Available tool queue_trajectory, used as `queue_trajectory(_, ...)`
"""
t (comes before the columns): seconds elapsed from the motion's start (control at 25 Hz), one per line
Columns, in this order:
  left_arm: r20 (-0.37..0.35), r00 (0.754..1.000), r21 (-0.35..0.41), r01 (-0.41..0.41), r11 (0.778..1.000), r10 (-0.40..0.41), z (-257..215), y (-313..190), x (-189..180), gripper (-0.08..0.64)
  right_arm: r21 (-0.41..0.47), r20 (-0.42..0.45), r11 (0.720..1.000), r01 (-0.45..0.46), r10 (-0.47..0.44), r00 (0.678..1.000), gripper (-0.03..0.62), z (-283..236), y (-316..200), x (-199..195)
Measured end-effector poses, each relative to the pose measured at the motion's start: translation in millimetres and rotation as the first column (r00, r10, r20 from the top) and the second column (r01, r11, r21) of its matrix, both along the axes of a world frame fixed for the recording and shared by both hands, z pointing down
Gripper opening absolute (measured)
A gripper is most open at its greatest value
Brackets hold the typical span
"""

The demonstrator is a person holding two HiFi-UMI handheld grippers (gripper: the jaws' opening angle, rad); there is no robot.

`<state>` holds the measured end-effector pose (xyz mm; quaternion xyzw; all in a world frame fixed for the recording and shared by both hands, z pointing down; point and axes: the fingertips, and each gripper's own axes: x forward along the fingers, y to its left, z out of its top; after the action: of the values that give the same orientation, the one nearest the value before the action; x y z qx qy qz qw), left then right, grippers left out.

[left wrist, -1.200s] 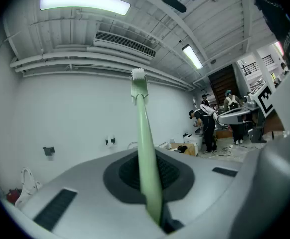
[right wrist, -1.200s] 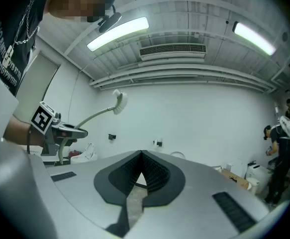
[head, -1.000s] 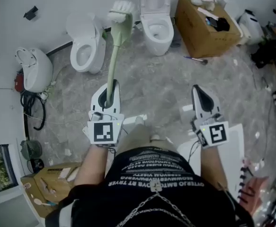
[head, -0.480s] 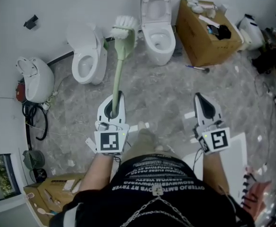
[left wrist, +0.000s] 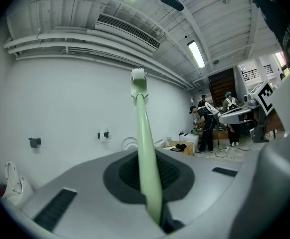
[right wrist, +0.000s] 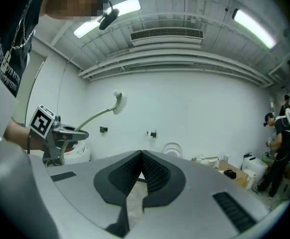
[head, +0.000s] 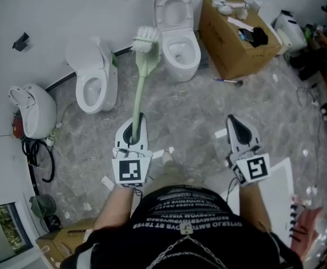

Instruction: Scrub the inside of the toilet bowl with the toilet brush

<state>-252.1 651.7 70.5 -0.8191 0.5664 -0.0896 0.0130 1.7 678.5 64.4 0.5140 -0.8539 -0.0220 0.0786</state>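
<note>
A pale green toilet brush [head: 139,88] is clamped by its handle in my left gripper [head: 133,123], shut on it. Its white bristle head [head: 146,38] points forward, over the floor between two white toilets. The nearer-right toilet [head: 178,38] has its lid up and its bowl open. In the left gripper view the brush handle [left wrist: 145,148] rises from between the jaws of the left gripper [left wrist: 148,176] to the bristle head [left wrist: 139,81]. My right gripper [head: 233,122] is held apart at the right, shut and empty; in the right gripper view the right gripper [right wrist: 141,159] has its pads pressed together.
A second toilet [head: 90,74] stands left of the brush, and a third one [head: 31,108] lies at the far left by black cables [head: 37,156]. A cardboard box [head: 236,32] with clutter stands right of the open toilet. People [right wrist: 279,148] stand at the far right.
My left gripper and the brush have shifted slightly right and nearer; the bristle head now sits lower in the view, between the two toilets. The right gripper has barely moved.
</note>
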Motion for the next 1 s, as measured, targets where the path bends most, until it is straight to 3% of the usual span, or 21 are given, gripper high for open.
queue_trajectory(0.16, 0.033, 0.999, -0.008, -0.03, 1.0, 0.03, 5, -28, -4, 0.002, -0.015, 0.012, 1.0, -0.001, 0.002, 1.0, 0.003, 1, -26, -7)
queue_trajectory(0.52, -0.012, 1.0, -0.038, 0.0, 0.999, 0.0, 13, -78, -34, 0.002, -0.034, -0.022, 0.999, 0.024, -0.025, 0.999, 0.003, -3, -76, -38)
queue_trajectory(0.68, -0.025, 0.999, -0.035, -0.028, 0.999, 0.027, 16, -98, -43, 0.002, -0.042, -0.026, 0.999, 0.013, -0.014, 1.0, 0.003, -5, -88, -56)
queue_trajectory(0.84, 0.008, 0.998, -0.036, -0.07, 0.997, 0.07, 20, -112, -42, 0.002, -0.04, -0.031, 0.999, -0.012, 0.011, 0.999, 0.003, -7, -90, -57)
queue_trajectory(1.0, -0.066, 0.995, -0.038, -0.074, 0.997, 0.072, 15, -117, -35, 0.002, -0.056, -0.027, 0.998, -0.035, 0.034, 0.999, 0.003, -7, -89, -49)
